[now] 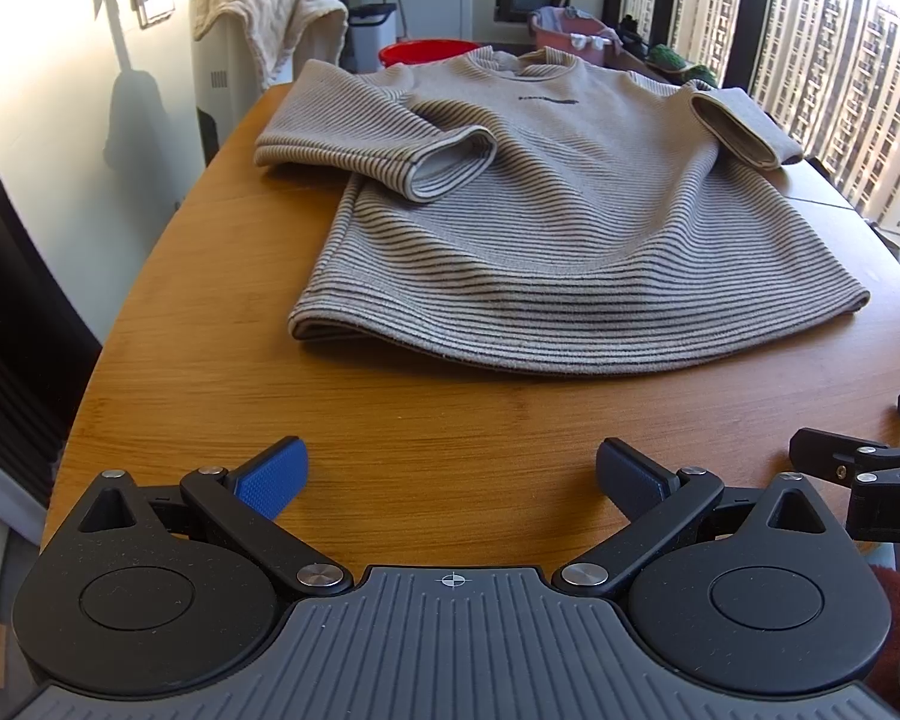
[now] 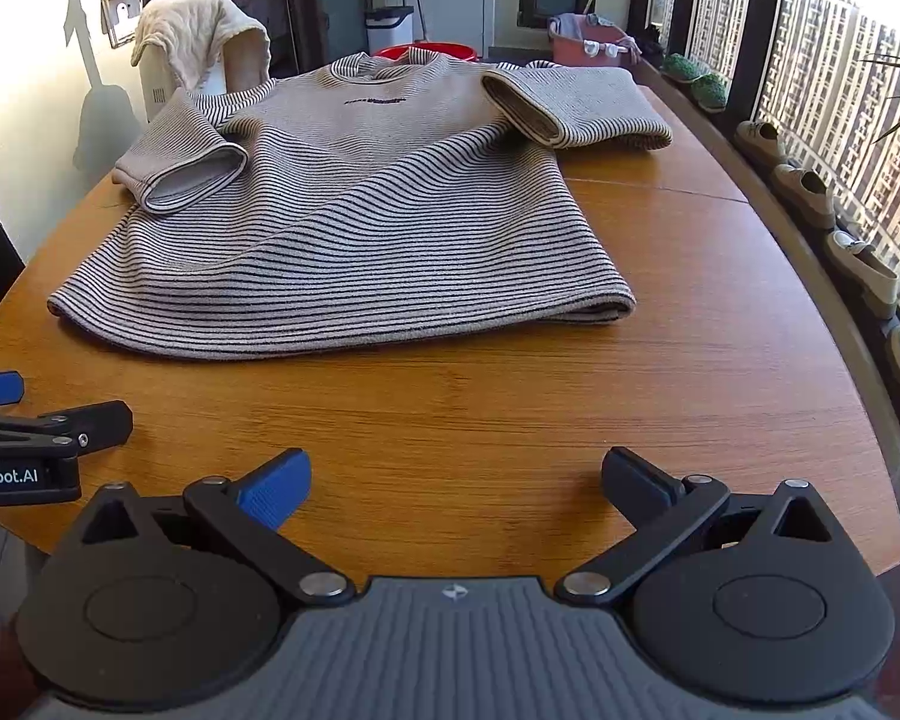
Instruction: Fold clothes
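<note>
A beige short-sleeved shirt with thin dark stripes (image 1: 546, 204) (image 2: 354, 222) lies face up on the wooden table (image 1: 390, 420) (image 2: 510, 396), collar away from me, hem towards me. Both sleeves are turned in over the chest. My left gripper (image 1: 450, 474) hovers open over bare wood, short of the hem, with nothing between its blue pads. My right gripper (image 2: 456, 477) is open too, also near the front edge and short of the hem. Each gripper shows at the edge of the other's view: the right gripper (image 1: 858, 468), the left gripper (image 2: 42, 432).
A cream towel (image 1: 270, 6) hangs over a white appliance behind the table's left end. A red bucket (image 1: 432, 51) and a pink tub (image 1: 576, 30) stand beyond the collar. Shoes (image 2: 804, 186) line the window sill to the right. Bare wood lies between hem and grippers.
</note>
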Tool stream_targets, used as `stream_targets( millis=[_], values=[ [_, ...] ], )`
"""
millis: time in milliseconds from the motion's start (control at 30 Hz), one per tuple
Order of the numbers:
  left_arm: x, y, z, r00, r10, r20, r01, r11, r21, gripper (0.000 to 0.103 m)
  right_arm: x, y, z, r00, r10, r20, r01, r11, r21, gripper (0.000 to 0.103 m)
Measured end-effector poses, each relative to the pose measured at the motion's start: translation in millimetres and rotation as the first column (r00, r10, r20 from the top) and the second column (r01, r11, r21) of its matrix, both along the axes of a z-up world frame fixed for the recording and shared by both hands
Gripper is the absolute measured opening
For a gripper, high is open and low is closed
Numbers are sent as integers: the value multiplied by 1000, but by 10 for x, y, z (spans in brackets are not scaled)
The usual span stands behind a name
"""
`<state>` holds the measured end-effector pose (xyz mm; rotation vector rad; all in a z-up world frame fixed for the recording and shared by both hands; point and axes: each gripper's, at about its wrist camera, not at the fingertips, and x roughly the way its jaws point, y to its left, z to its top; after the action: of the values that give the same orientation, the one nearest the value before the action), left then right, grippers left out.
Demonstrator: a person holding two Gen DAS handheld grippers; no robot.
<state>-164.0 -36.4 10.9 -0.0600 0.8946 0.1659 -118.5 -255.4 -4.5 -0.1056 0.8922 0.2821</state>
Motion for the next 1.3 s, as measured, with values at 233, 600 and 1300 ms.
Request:
stream_targets(
  millis=[233,600,1300],
  values=[
    [-13,-3,-6,1000,5,6,-5,1000,1,103,8,2,-4,1000,-3,5,3,1000,-2,103],
    [-34,3,-11,1000,6,21,-7,1000,4,103,21,24,-2,1000,-11,5,11,1000,-5,103],
    [-33,14,-14,1000,4,26,-5,1000,5,103,51,24,-3,1000,-21,8,21,1000,-4,103]
  ],
)
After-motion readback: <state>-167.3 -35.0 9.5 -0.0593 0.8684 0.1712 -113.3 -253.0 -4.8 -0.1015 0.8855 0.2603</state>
